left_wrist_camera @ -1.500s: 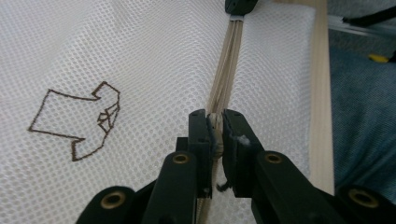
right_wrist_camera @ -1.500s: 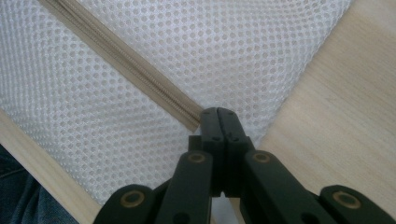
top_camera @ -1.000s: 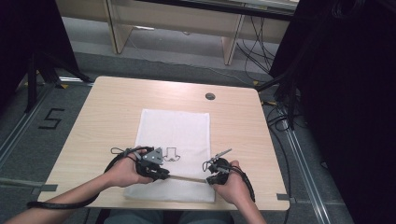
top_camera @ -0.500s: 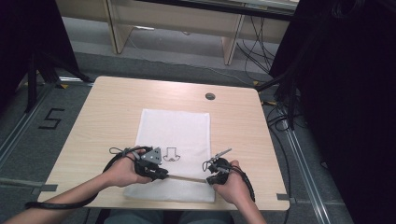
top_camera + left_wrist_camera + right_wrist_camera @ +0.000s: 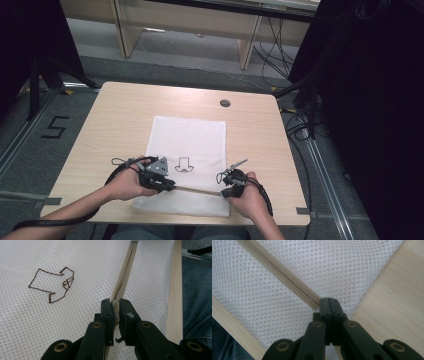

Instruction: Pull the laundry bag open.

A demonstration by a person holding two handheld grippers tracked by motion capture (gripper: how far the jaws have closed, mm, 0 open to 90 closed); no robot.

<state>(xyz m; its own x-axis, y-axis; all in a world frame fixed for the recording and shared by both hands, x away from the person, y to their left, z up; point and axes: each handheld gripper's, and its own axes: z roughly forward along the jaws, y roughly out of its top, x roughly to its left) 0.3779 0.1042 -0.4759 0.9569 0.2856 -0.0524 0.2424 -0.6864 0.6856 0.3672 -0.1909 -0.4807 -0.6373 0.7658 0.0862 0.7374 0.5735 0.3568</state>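
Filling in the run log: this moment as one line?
left gripper: shut on zipper pull | right gripper: shut on zipper end | mesh bag: flat on table

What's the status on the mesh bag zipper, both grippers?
Left gripper shut on zipper pull. Right gripper shut on zipper end. Mesh bag flat on table. Nothing in the way.

Grey floor [image 5: 60, 125], wooden desk [image 5: 200, 20] behind, black drapes [image 5: 370, 100].
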